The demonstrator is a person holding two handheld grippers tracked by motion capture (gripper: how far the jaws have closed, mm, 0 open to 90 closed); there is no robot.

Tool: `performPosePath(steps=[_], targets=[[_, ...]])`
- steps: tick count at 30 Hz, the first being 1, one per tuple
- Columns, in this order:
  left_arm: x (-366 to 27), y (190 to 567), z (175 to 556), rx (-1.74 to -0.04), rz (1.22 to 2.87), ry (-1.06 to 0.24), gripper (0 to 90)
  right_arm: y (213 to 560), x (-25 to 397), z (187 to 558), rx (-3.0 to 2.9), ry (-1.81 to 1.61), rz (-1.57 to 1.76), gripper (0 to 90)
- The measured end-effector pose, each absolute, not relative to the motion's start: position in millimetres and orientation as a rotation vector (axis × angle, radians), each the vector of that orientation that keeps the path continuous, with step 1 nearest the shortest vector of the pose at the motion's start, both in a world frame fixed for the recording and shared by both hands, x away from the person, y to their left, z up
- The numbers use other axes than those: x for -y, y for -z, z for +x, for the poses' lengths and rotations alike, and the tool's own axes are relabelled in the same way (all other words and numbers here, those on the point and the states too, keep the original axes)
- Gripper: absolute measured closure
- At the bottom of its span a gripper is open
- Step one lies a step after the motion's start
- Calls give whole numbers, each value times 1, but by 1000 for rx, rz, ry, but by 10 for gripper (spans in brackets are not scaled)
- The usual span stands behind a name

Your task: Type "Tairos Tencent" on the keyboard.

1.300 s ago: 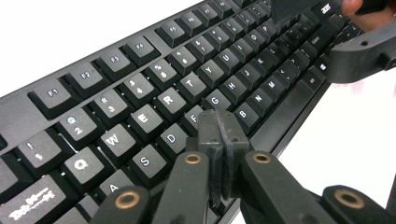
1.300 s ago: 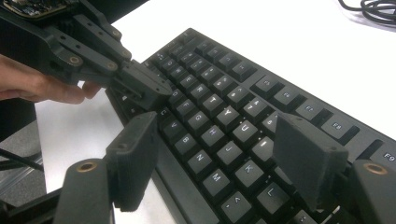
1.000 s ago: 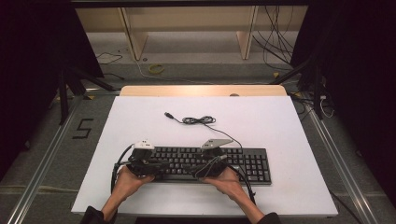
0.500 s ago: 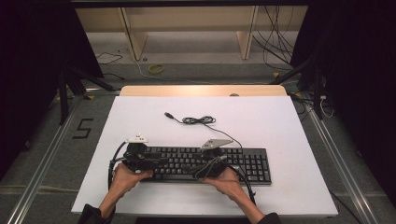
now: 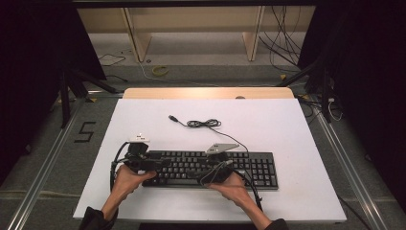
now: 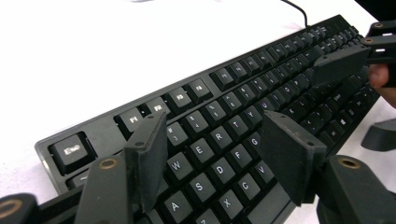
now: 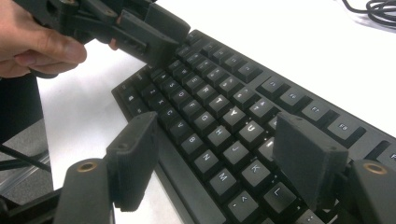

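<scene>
Two forearms in dark sleeves enter from the bottom edge of the high view, angled inward. The person's left hand (image 5: 125, 179) grips the black two-jaw left gripper (image 5: 160, 164), which points to the right, jaws spread wide apart. The person's right hand (image 5: 233, 184) grips the black two-jaw right gripper (image 5: 191, 173), which points left toward the other, jaws likewise spread apart, nothing between them.

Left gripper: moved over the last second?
Yes. In the high view the left gripper slid a little left along the keyboard, which stayed put, and now sits over its left end.
</scene>
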State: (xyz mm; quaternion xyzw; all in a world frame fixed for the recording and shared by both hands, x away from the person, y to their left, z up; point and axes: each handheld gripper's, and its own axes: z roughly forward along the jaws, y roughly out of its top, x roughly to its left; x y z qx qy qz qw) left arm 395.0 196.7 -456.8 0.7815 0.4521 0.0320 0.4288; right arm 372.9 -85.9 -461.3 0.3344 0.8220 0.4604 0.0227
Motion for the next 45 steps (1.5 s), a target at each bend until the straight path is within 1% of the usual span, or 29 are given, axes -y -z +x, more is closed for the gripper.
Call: performPosePath(steps=[5, 8, 14, 21, 40, 45], targets=[[-197, 457, 398, -1133, 1957, -79, 474, 461, 86, 372, -2546, -1428, 1035, 321], [-196, 457, 400, -1130, 1965, -76, 546, 461, 86, 372, -2550, -1428, 1032, 322], [-193, 458, 403, -1115, 1995, -91, 746, 461, 86, 370, -2550, -1430, 1024, 324], [-186, 461, 405, -1095, 2034, -86, 881, 462, 85, 369, -2556, -1424, 1017, 329], [-176, 472, 408, -1114, 2133, -77, 893, 462, 86, 368, -2559, -1420, 1019, 332], [-175, 473, 408, -1114, 2128, -67, 894, 462, 86, 368, -2558, -1419, 1016, 332]])
